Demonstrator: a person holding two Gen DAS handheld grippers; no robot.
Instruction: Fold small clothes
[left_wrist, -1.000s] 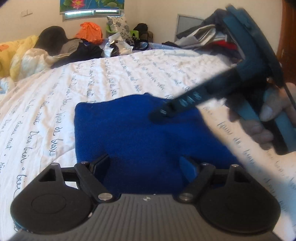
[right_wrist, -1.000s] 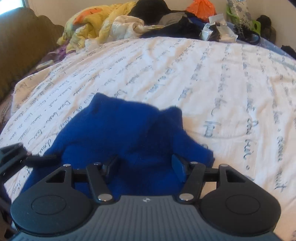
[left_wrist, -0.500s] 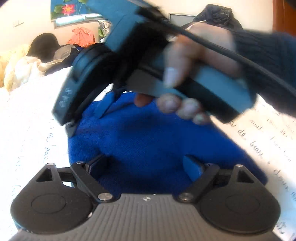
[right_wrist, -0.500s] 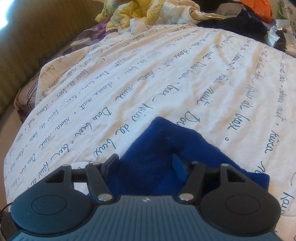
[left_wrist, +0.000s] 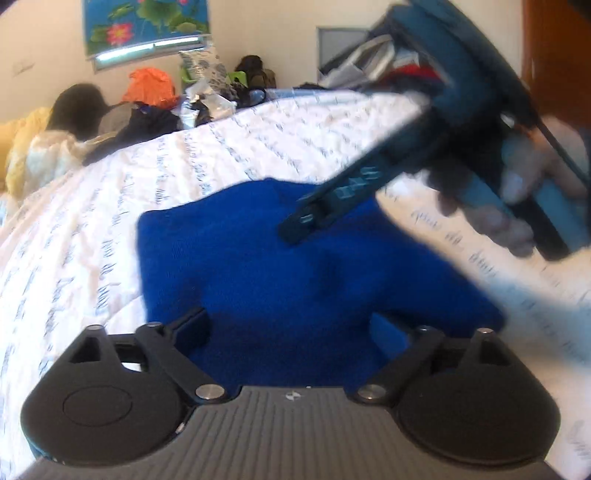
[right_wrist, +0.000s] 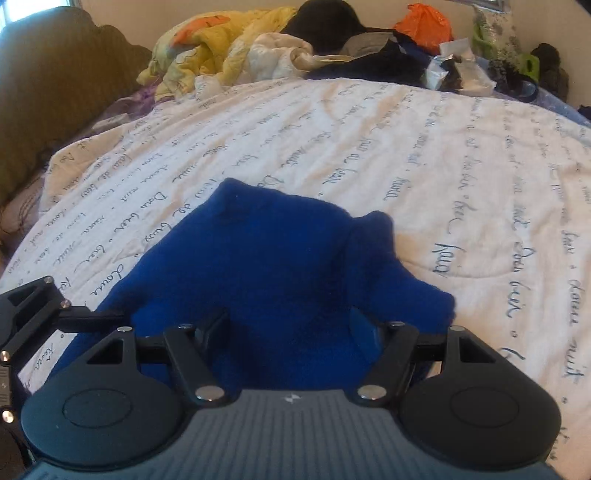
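Observation:
A small royal-blue fleece garment (left_wrist: 280, 273) lies bunched on the white bed sheet with script print (left_wrist: 110, 221). It also shows in the right wrist view (right_wrist: 273, 269). My left gripper (left_wrist: 291, 325) is open, low over the garment's near edge, nothing between its fingers. My right gripper (right_wrist: 291, 328) is open just above the garment's near side. In the left wrist view the right gripper's body (left_wrist: 461, 122), held by a hand, hangs blurred over the garment's far right. The left gripper's side (right_wrist: 33, 314) shows at the right wrist view's left edge.
A pile of clothes and bags (right_wrist: 369, 48) lies along the bed's far edge, with a yellow quilt (right_wrist: 207, 48) at its left. A brown headboard (right_wrist: 48, 103) stands at the left. More clothes (left_wrist: 388, 70) are heaped at the back right.
The right gripper swept left across the garment close to the left camera, then drew back to the right. The garment's far part now lies differently. Both grippers stayed open.

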